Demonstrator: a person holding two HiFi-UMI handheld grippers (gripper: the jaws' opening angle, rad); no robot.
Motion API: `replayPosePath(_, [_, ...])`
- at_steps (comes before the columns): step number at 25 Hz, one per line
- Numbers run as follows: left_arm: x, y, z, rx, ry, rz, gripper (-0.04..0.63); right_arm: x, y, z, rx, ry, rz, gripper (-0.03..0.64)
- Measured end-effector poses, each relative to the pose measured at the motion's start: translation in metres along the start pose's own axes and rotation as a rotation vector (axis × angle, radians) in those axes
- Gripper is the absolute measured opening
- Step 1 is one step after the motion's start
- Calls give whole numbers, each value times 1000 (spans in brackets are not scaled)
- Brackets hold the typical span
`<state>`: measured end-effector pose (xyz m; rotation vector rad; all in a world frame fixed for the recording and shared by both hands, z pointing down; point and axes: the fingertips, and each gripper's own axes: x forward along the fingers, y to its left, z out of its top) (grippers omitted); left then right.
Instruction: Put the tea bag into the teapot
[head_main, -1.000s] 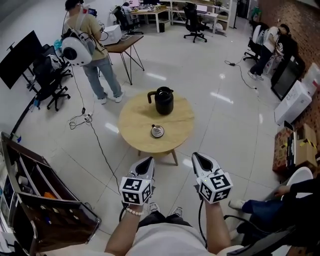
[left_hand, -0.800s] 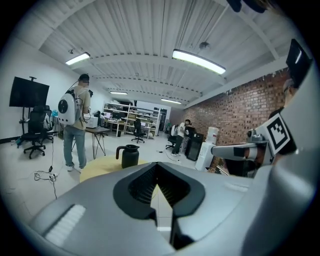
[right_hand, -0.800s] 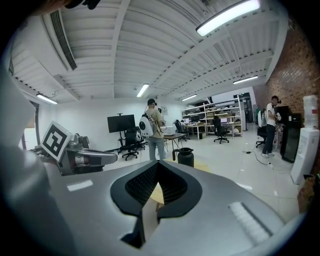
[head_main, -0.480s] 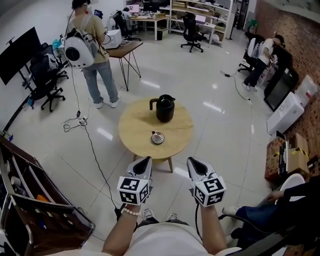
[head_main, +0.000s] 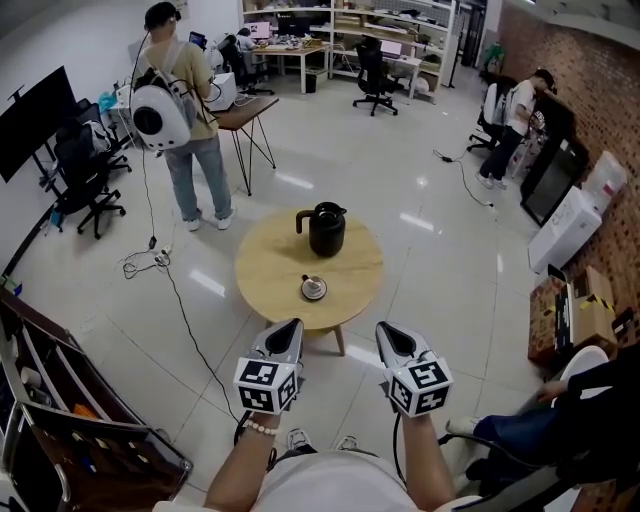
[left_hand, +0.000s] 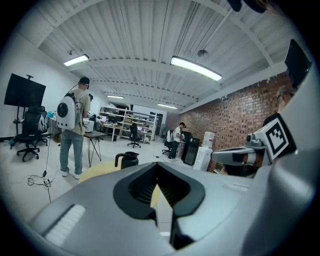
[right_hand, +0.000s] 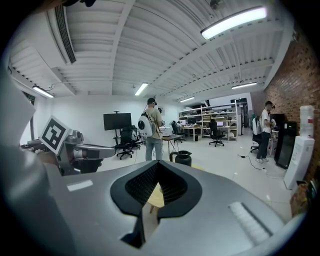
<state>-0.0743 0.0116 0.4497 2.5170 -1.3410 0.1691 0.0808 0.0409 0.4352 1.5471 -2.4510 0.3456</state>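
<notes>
head view: the small dish (head_main: 314, 288) on the round table (head_main: 270, 270) holds something too small to identify. a seated person (head_main: 505, 432) is cut off by the right edge, a rack (head_main: 110, 450) by the lower left corner. left gripper view: the left gripper (left_hand: 157, 167) hides the base of the teapot (left_hand: 127, 159) and most of the table. right gripper view: the right gripper (right_hand: 157, 165) does likewise.

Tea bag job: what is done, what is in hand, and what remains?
Done: nothing. The black teapot and small dish stand apart on the round table. In hand: nothing. The left gripper and right gripper are shut, empty, short of the table. Left: the whole job.
</notes>
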Motion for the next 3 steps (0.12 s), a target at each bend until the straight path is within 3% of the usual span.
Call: replayPosePath(3, [1, -1, 0, 1, 5, -4, 12, 0, 1, 0, 3, 2, 0, 0])
